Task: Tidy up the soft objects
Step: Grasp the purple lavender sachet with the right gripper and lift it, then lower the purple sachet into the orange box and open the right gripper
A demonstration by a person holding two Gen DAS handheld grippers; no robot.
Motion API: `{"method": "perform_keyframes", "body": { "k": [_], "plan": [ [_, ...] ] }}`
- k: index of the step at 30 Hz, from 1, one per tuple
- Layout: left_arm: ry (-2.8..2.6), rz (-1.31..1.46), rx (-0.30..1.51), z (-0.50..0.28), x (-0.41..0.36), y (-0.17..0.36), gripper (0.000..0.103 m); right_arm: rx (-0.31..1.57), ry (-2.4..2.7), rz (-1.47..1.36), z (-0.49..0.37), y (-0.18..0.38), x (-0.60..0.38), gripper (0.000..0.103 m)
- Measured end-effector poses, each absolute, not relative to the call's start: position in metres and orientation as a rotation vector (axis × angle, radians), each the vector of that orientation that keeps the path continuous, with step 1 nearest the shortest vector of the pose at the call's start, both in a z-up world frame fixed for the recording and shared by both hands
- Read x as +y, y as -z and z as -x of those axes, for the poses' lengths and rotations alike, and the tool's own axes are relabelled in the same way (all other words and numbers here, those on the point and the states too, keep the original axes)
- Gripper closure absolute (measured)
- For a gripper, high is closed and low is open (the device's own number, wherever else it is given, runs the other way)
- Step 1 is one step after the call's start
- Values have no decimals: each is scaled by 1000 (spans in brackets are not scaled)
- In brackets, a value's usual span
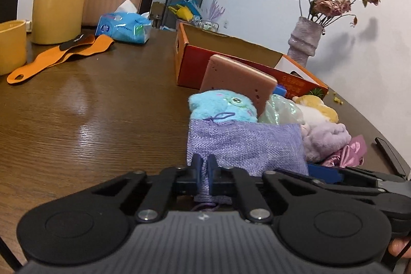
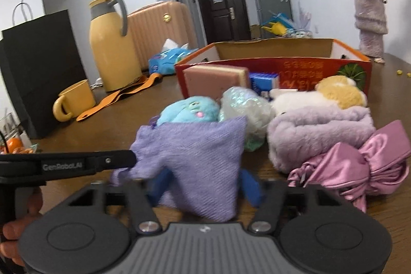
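A lilac woven pouch [image 1: 244, 143] [image 2: 200, 158] lies at the near edge of a pile of soft things on the brown table [image 1: 90, 120]. My left gripper [image 1: 204, 168] is shut on the pouch's near left edge; in the right wrist view its black tip [image 2: 132, 158] meets that corner. My right gripper [image 2: 204, 188] has the pouch between its blue fingers [image 2: 250, 189], which press its sides. Behind the pouch sit a blue plush toy [image 1: 223, 104] [image 2: 190, 112], a pink sponge [image 1: 239, 81], a shiny mesh ball [image 2: 244, 107], a lilac fluffy cloth [image 2: 318, 130] and a pink satin bow [image 2: 372, 161].
An open orange cardboard box [image 1: 195, 60] [image 2: 282, 66] stands just behind the pile. A yellow jug [image 2: 113, 53], a yellow mug [image 2: 74, 99], an orange strap [image 1: 59, 55] and a tissue pack [image 1: 123, 27] lie at the far left. A vase of dried roses [image 1: 305, 40] stands at the back right.
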State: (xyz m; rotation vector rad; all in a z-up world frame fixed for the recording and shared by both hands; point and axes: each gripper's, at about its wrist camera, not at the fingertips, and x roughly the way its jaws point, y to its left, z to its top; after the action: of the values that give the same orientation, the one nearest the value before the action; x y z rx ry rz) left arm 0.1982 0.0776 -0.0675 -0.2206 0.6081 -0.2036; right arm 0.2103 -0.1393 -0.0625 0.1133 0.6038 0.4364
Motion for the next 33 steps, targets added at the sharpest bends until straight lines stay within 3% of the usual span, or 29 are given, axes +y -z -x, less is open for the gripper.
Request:
{"method": "perform_keyframes", "body": {
  "k": [1,3,5,11,16,21,25,31,33],
  "plan": [
    [200,218,603,-194,76,67,98,602,-442,-107,-208,62,-138,64],
    [200,205,589,-186,71,63,100,593,-446,-89,-202,60,-137,79],
    [204,185,569,-173,66,56,100,585,-453,-78,-192,57,-139,83],
    [266,160,478,-140,49,26,100,528,-490,-66,-153,35,-156,86],
    [353,211,375,-167,40,-29,101,445,-518,-100,-174,-13,-179,87],
    [356,168,332,-267,29,-90,101,410,-527,-75,-269,-77,-191,87],
    [255,154,427,-391,20,-94,101,489,-509,29,-388,-99,-171,87],
    [100,-33,629,-517,3,-32,97,778,-459,58,-555,-48,-135,86],
    [56,-73,638,-527,4,-19,97,850,-445,53,-584,-23,-126,76]
  ]
}}
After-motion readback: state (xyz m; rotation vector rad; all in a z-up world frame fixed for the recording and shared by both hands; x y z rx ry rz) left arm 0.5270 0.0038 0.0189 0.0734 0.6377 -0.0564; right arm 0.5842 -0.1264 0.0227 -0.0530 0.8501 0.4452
